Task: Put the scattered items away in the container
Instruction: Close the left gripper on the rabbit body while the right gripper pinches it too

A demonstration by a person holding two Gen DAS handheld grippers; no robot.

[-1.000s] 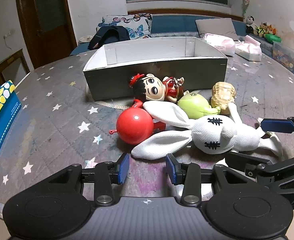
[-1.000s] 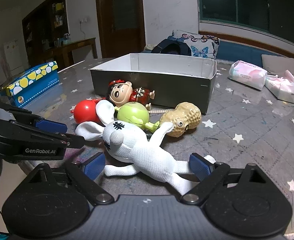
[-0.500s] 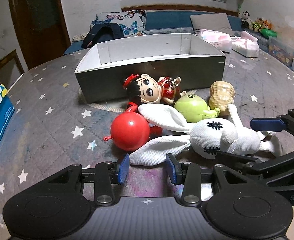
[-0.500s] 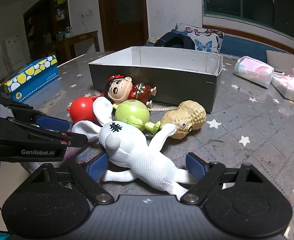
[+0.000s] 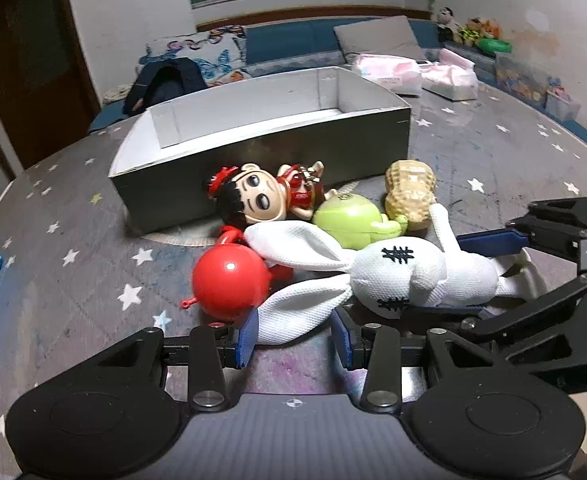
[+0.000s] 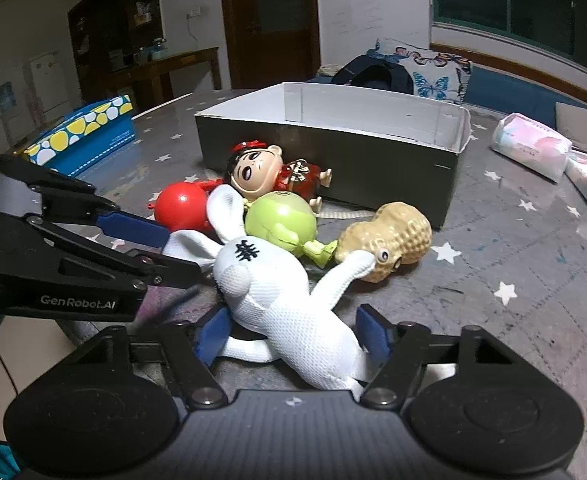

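Observation:
A white plush rabbit point(image 5: 405, 276) lies on the starred table in front of an empty grey box point(image 5: 261, 152). Behind it lie a red ball point(image 5: 229, 284), a doll with black hair point(image 5: 253, 200), a green round toy point(image 5: 349, 220) and a peanut toy point(image 5: 409, 192). My left gripper point(image 5: 293, 336) is open, its blue pads on either side of the rabbit's lower ear. My right gripper point(image 6: 291, 334) is open around the rabbit's body point(image 6: 293, 320). The box also shows in the right wrist view point(image 6: 333, 152).
A blue and yellow tissue box point(image 6: 81, 132) stands at the table's left. Pink tissue packs point(image 6: 533, 152) lie at the far right. A sofa with cushions and a dark bag point(image 5: 165, 84) is behind the table.
Both grippers have moved forward toward the rabbit. The left pads now flank the ear tip and the right pads now flank the body. The toys have not moved.

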